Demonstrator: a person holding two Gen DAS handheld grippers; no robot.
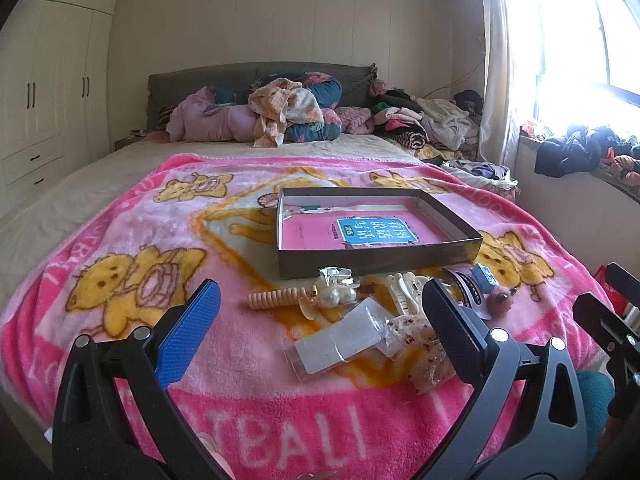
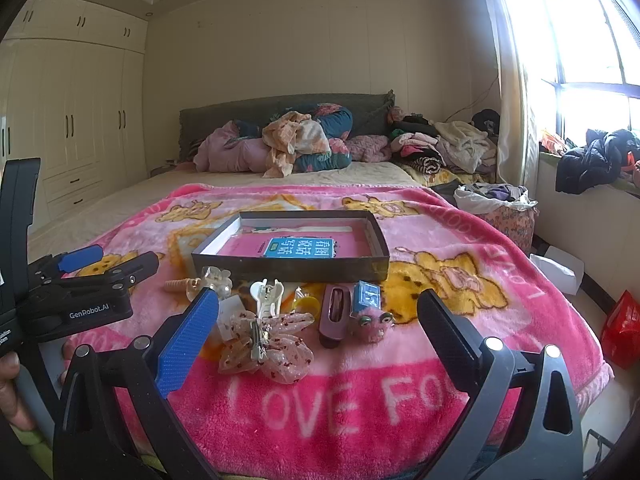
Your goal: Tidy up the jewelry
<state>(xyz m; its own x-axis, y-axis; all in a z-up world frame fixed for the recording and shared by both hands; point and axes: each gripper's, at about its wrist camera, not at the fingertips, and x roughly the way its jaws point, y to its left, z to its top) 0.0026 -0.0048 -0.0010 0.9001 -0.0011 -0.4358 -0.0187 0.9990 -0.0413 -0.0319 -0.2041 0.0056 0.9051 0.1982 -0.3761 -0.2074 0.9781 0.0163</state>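
Note:
Hair and jewelry pieces lie in a heap on the pink blanket in front of a shallow dark box that holds a pink book. The left wrist view shows a peach coil tie, bagged pearl pieces, a clear plastic case and a white claw clip. My left gripper hovers open just above and short of them. My right gripper is open too, over a sheer bow clip, a purple barrette, a small blue box and a pink toy. Both hold nothing.
The box sits mid-bed. Piled bedding and clothes lie at the headboard. A wardrobe lines the left wall. A laundry basket and a red bag stand right of the bed. A hand holds the left gripper.

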